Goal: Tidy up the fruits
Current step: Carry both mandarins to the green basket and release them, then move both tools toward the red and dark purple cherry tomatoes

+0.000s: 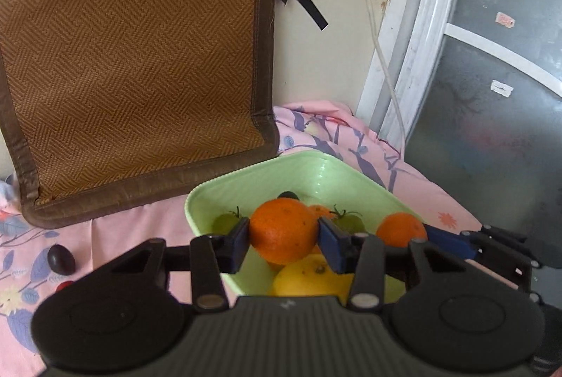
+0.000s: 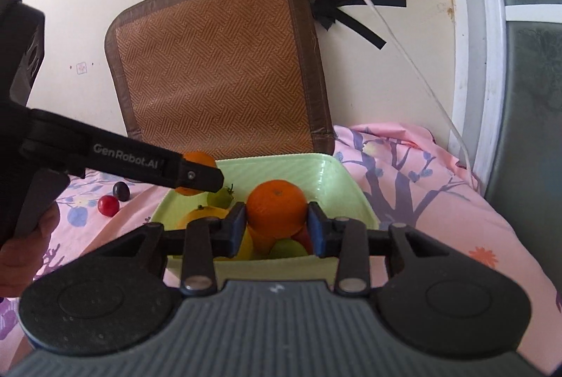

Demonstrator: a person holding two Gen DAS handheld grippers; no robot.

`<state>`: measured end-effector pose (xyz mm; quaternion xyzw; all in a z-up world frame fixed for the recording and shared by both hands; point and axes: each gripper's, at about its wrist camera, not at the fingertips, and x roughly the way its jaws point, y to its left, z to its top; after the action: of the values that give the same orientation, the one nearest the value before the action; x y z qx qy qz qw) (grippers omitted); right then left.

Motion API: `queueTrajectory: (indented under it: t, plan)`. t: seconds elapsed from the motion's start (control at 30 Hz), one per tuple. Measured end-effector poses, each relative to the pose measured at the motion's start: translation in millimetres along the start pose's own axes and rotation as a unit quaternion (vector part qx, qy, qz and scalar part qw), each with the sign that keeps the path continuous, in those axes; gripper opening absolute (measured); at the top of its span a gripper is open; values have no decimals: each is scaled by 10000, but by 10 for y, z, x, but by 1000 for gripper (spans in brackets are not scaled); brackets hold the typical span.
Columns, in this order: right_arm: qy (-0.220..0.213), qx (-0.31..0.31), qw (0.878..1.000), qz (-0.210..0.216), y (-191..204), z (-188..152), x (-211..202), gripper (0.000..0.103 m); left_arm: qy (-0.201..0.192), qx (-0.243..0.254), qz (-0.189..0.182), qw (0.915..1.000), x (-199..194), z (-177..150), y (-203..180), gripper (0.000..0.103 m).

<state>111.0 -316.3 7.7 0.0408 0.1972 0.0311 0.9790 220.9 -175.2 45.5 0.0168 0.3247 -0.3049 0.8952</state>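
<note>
Two handheld grippers angle downward side by side: the left gripper (image 1: pixel 283 238) and the right gripper (image 2: pixel 276 222) each clamped, pads pressing, on an orange, a bare hand (image 2: pixel 26 254) gripping the left handle

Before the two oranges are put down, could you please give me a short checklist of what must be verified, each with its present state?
1. Left gripper closed on its orange: ok, both pads press its sides.
2. Right gripper closed on its orange: ok.
3. Both oranges over the green bowl: ok, the bowl lies below each.
4. Free room in the bowl: cannot tell; a yellow fruit and green tomatoes already lie inside.
5. Grippers apart from each other: ok, a gap shows in the right wrist view.
6. Fruits left outside: not ok; the dark plum and red fruit wait on the pink cloth.
</note>
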Motion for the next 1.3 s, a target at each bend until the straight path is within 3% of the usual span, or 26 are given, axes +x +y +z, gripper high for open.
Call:
queueTrajectory:
  t: [0.23,0.47,0.6,0.77,0.97,1.1,1.2,1.3]
  plan:
    - [-188,34,9998,-108,25,-16,-44,48,-37,-18,43,10000,59,-18,24,50]
    - [-648,218,9977,-42,185,60,-466,47,-517,-174,27,9985,-539,-209,89,50]
    - [-755,216,9968,135,439,-26,-697,47,-637,-194,379,9971,-911,-530,231,52]
    - [-470,130,9981,388,835,-215,-762,47,-610,-341,895,9935,-1205,-959,536,53]
    - [102,178,9983,549,1146,-403,-642,47,-618,-498,1373,9873,-1277,-1290,845,53]
    - [128,44,9986,504,1242,-450,-550,47,-566,-665,1312,9875,-1248,-1349,937,53]
    - [364,200,9981,462,1221,-504,-451,47,-631,-671,1282,9875,-1245,-1270,975,54]
    - [306,390,9975,512,1169,-517,-465,47,-602,-651,1263,9880,-1174,-1151,1066,56]
